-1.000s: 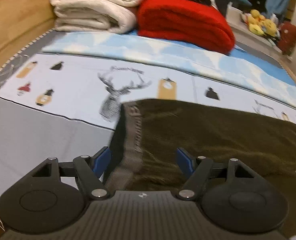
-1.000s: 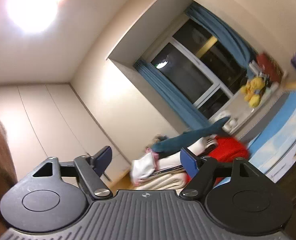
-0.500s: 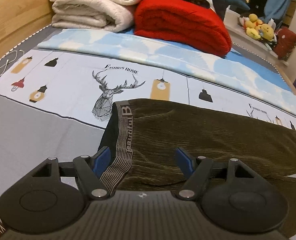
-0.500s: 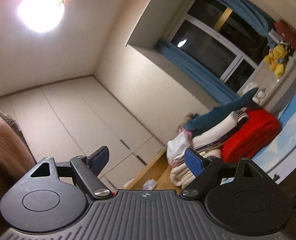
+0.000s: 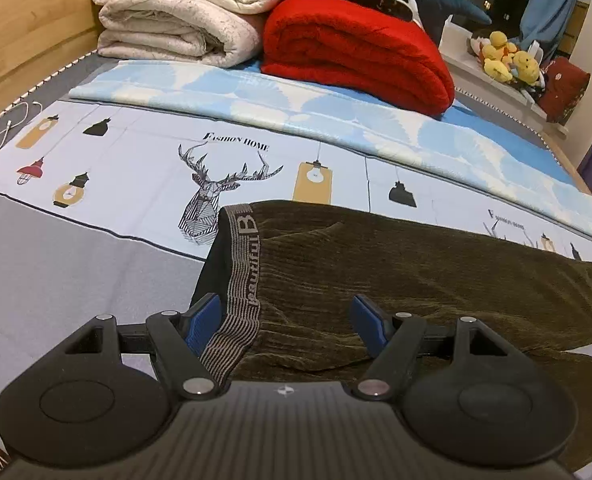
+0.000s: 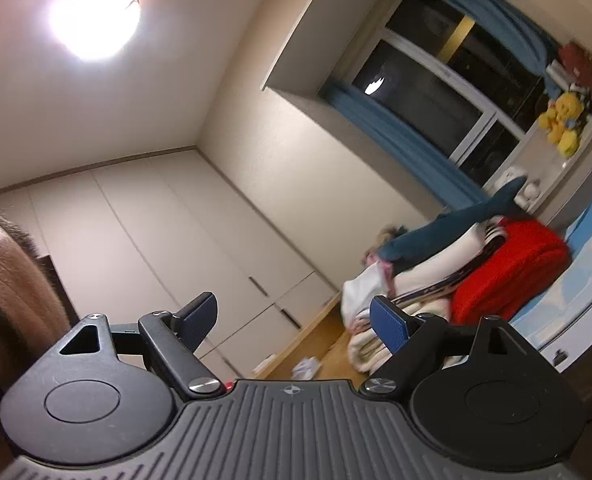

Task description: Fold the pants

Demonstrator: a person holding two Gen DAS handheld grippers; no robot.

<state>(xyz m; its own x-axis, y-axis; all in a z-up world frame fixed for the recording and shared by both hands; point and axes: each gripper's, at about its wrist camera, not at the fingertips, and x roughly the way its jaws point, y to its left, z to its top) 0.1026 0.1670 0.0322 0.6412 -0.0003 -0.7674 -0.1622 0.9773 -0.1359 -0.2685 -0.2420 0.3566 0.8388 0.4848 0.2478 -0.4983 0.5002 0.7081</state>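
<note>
One pair of pants on your bed, two grippers, both with jaws apart.

Your left gripper hovers wide over the waistband end of the olive pants, which lie flat on the printed sheet; the pads clamp nothing. Behind them you have one red blanket, one cream blanket and a light-blue mat. Your right gripper points up at the room, showing only there the ceiling lamp, wardrobe and window; nothing sits between its fingers.
</note>
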